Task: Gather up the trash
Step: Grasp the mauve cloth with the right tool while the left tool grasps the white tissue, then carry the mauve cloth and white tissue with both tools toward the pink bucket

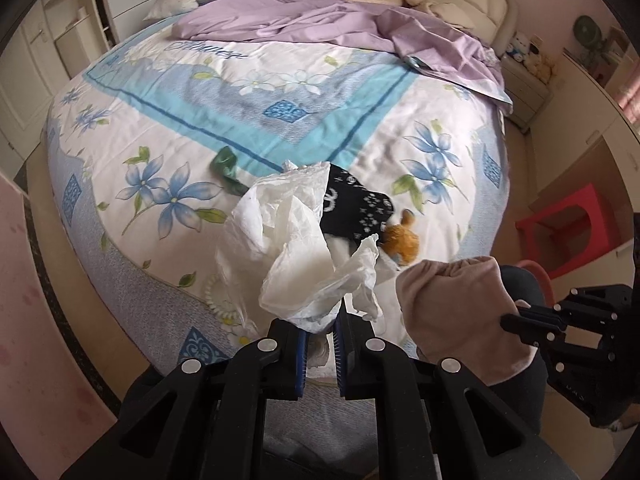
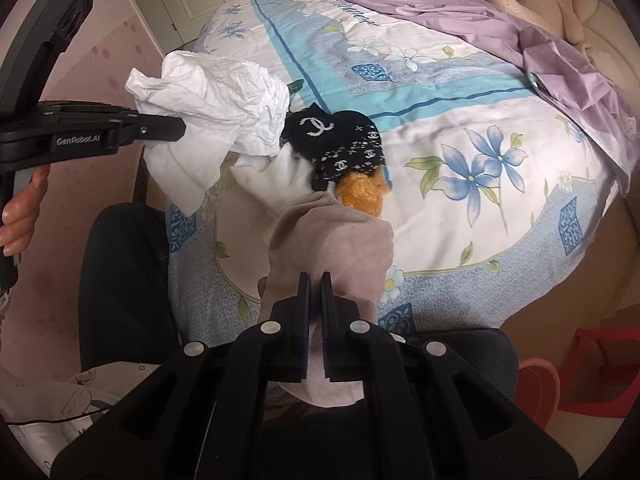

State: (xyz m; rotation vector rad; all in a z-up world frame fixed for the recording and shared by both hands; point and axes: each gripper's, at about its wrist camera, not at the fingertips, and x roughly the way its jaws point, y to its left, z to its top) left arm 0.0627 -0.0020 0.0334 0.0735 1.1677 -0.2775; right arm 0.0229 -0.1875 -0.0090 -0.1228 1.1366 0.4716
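Left gripper (image 1: 322, 344) fingers clamp crumpled tissue (image 1: 296, 240); right gripper (image 2: 316, 332) fingers pinch beige cloth (image 2: 332, 240); advised: keep both closed above the bed (image 2: 460, 128) until binned.

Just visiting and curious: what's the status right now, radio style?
Left gripper shut on crumpled white tissue. Right gripper shut on beige cloth. Black sock and green wrapper on bed.

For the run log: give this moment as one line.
left gripper: shut on white tissue | right gripper: shut on beige cloth | both held over bed | black sock: on bed
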